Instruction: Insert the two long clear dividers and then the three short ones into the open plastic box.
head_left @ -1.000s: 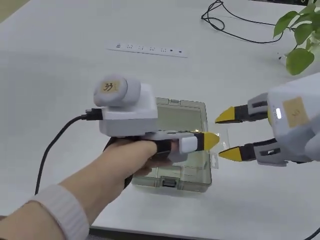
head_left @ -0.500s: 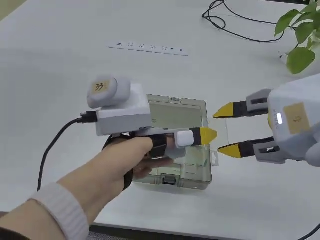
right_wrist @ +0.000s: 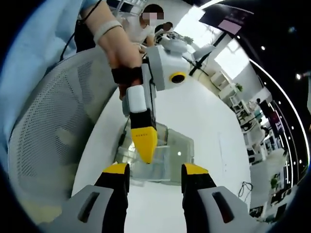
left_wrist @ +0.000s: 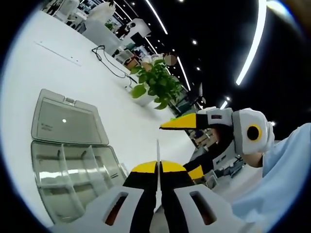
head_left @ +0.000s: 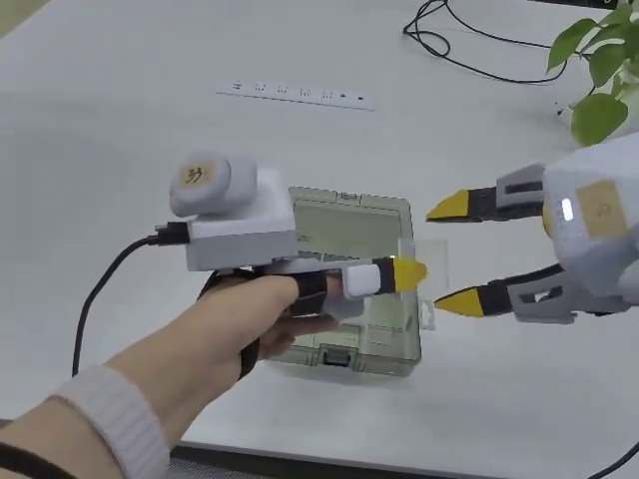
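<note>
The open clear plastic box lies on the white table with its lid flat behind it; upright dividers stand inside. My left gripper hovers over the box's right side, shut on a thin clear divider that sticks out past its yellow tips and looks edge-on in the left gripper view. Facing it from the right, my right gripper stands open, one jaw above and one below the divider, not touching it. In the right gripper view the left gripper's tip points between my open right gripper.
A white power strip lies at the back of the table, with a black cable and a green plant at the far right. The left gripper's cable trails off to the left. The table's front edge runs just below the box.
My left gripper with the divider has drawn slightly back to the left and up. The right gripper's jaws stand a little wider apart.
</note>
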Available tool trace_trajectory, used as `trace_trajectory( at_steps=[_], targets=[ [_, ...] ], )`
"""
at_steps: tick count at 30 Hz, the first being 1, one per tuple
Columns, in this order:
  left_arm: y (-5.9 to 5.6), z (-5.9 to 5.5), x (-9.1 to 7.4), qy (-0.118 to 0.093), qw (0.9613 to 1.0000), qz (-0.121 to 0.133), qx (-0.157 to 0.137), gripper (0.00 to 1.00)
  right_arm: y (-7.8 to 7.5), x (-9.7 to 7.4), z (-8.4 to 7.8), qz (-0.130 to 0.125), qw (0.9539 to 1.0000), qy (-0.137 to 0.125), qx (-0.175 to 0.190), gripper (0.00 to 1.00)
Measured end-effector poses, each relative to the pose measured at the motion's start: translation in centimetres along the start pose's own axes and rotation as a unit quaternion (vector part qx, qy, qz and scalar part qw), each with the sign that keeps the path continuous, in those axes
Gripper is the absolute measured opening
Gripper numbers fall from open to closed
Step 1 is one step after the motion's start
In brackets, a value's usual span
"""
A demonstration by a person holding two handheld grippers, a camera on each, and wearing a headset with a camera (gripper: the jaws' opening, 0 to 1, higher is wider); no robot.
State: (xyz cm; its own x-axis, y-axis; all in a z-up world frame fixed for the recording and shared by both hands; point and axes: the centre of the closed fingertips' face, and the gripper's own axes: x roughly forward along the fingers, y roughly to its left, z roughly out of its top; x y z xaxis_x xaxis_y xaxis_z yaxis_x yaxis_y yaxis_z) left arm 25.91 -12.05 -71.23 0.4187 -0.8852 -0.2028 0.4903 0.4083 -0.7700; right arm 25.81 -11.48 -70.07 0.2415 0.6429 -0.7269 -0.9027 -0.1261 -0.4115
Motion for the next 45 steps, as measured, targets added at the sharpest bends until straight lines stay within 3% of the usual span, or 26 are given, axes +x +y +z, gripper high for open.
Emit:
trace_trajectory(
  at_steps=[3, 6, 8, 9, 10, 12, 16, 17, 19, 20, 24, 25, 26, 29, 30, 31, 33, 36, 45],
  targets=[
    [-0.1, 0.0, -0.2, 0.002, 0.9998, -0.005, 0.018, 0.00, -0.2, 0.0, -0.3, 0.013, 0.9991, -0.013, 0.038, 0.44],
    [-0.4, -0.2, -0.4, 0.012, 0.9983, -0.014, 0.055, 0.00, -0.2, -0.2, -0.1, 0.032, 0.9961, -0.024, 0.079, 0.42],
    [-0.2, -0.3, -0.6, 0.017, 0.9966, -0.013, 0.080, 0.00, -0.2, -0.3, 0.1, 0.041, 0.9948, -0.033, 0.088, 0.41],
    [-0.5, -0.4, -0.7, 0.021, 0.9945, -0.022, 0.100, 0.00, -0.1, -0.4, -0.1, 0.050, 0.9926, -0.032, 0.106, 0.40],
    [-0.4, -0.5, -0.8, 0.022, 0.9943, -0.020, 0.102, 0.00, -0.4, -0.5, 0.0, 0.048, 0.9925, -0.034, 0.107, 0.39],
    [-0.4, -0.7, -0.9, 0.033, 0.9888, -0.025, 0.143, 0.00, -0.3, -0.6, 0.0, 0.060, 0.9908, -0.034, 0.116, 0.36],
    [-0.5, -0.6, -1.3, 0.031, 0.9842, -0.035, 0.171, 0.00, -0.6, -0.7, -0.1, 0.072, 0.9890, -0.033, 0.125, 0.31],
    [-0.6, -0.7, -1.4, 0.036, 0.9793, -0.038, 0.196, 0.00, -0.4, -0.8, 0.0, 0.080, 0.9877, -0.034, 0.130, 0.30],
    [-0.8, -1.0, -1.5, 0.042, 0.9752, -0.042, 0.213, 0.00, -0.3, -0.7, 0.0, 0.091, 0.9849, -0.033, 0.143, 0.28],
    [-0.9, -1.2, -1.6, 0.049, 0.9697, -0.047, 0.234, 0.00, -0.3, -0.7, 0.0, 0.095, 0.9844, -0.032, 0.145, 0.28],
    [-1.2, -1.5, -1.8, 0.058, 0.9573, -0.054, 0.278, 0.00, 0.0, -0.6, 0.4, 0.114, 0.9814, -0.028, 0.152, 0.25],
    [-1.0, -1.7, -1.9, 0.066, 0.9512, -0.050, 0.297, 0.00, 0.1, -0.6, 0.5, 0.119, 0.9809, -0.029, 0.151, 0.24],
    [-1.1, -2.1, -1.9, 0.076, 0.9475, -0.054, 0.306, 0.00, 0.5, -0.5, 0.6, 0.129, 0.9788, -0.026, 0.156, 0.23],
    [-1.0, -2.4, -1.8, 0.083, 0.9421, -0.050, 0.321, 0.00, 0.8, -0.4, 0.9, 0.138, 0.9786, -0.023, 0.151, 0.21],
    [-0.8, -2.5, -1.8, 0.088, 0.9378, -0.045, 0.333, 0.00, 0.9, -0.3, 1.0, 0.141, 0.9783, -0.024, 0.149, 0.21],
    [-0.8, -2.7, -1.8, 0.093, 0.9363, -0.047, 0.336, 0.00, 1.1, -0.3, 1.1, 0.146, 0.9777, -0.023, 0.149, 0.21],
    [-0.9, -2.8, -1.8, 0.093, 0.9352, -0.049, 0.338, 0.00, 1.5, -0.2, 1.1, 0.153, 0.9768, -0.019, 0.148, 0.19],
    [-0.9, -2.9, -1.8, 0.096, 0.9304, -0.049, 0.350, 0.00, 2.0, -0.1, 1.1, 0.166, 0.9753, -0.015, 0.144, 0.17],
    [-1.1, -3.0, -2.1, 0.090, 0.9243, -0.057, 0.366, 0.00, 3.0, 0.0, 1.2, 0.190, 0.9713, -0.006, 0.143, 0.09]
  ],
)
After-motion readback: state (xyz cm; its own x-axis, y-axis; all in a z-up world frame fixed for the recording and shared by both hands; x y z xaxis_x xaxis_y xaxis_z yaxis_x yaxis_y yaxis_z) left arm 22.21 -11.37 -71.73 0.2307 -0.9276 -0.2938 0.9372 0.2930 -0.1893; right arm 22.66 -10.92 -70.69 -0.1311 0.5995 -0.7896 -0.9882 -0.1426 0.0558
